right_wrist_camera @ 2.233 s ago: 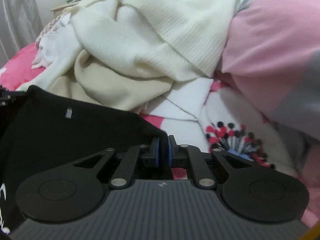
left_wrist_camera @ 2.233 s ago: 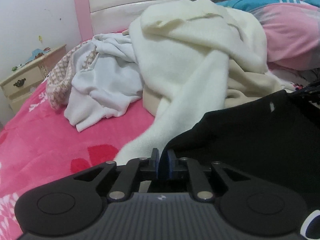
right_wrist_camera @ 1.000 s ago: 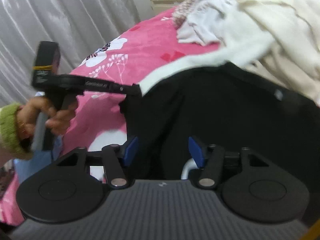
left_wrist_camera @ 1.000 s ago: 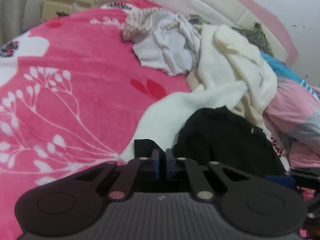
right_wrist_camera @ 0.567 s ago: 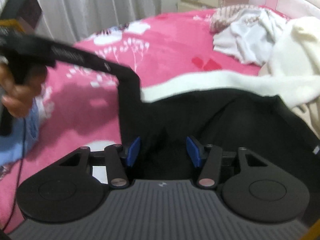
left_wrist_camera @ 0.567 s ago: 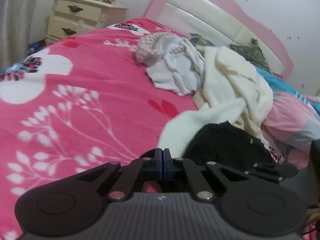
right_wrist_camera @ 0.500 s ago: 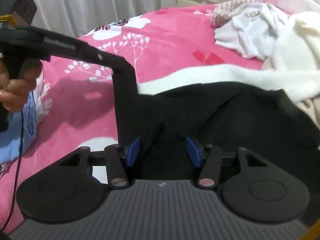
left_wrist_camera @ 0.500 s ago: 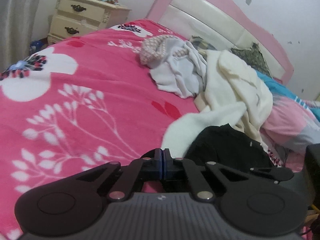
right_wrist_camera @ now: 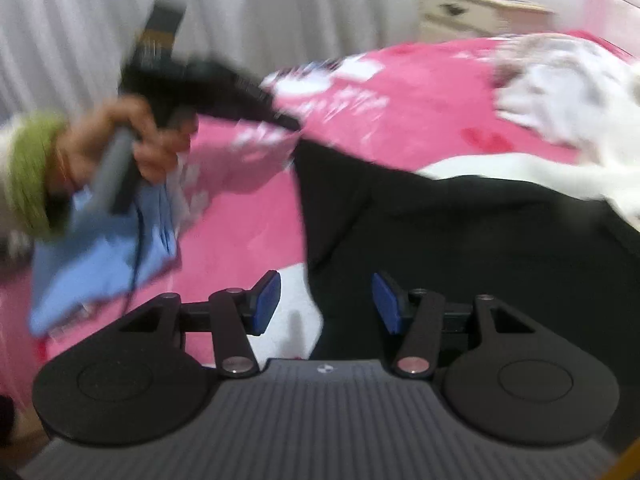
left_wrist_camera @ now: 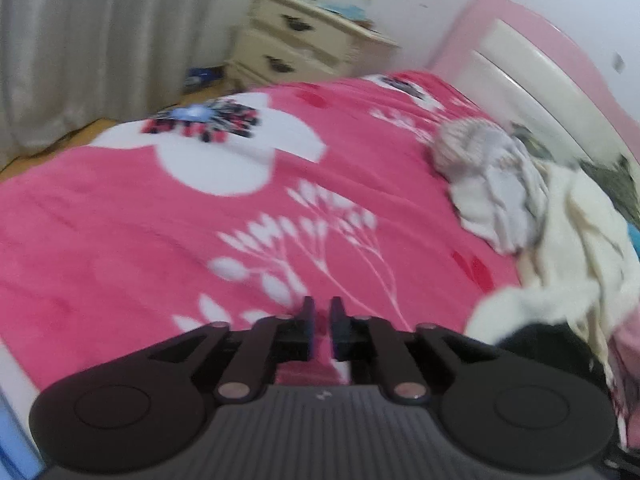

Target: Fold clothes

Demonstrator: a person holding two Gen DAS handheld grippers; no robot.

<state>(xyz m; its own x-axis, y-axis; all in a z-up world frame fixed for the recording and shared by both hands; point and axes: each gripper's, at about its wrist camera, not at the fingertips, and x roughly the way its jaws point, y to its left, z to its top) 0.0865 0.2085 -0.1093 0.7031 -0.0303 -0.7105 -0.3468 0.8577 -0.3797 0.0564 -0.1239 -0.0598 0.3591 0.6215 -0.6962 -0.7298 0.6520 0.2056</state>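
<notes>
Your left gripper [left_wrist_camera: 321, 312] has just been opening and now shows a narrow gap with nothing between the pads, only the pink blanket [left_wrist_camera: 168, 240] beyond. From the right wrist view its tip seems to sit at the corner of the black garment [right_wrist_camera: 460, 236], though blur makes it hard to say whether it touches the cloth. Your right gripper [right_wrist_camera: 326, 300] stands spread about halfway, with the garment's near edge lying between the blue pads but not pinched. The garment is spread on the bed beside the cream sweater [left_wrist_camera: 588, 232], and 1 cream sleeve crosses its far edge. You look to be at the laying-out step, with the first fold not yet made. Next you need both grippers to pinch 2 edge points and carry them over, clear of that sleeve
</notes>
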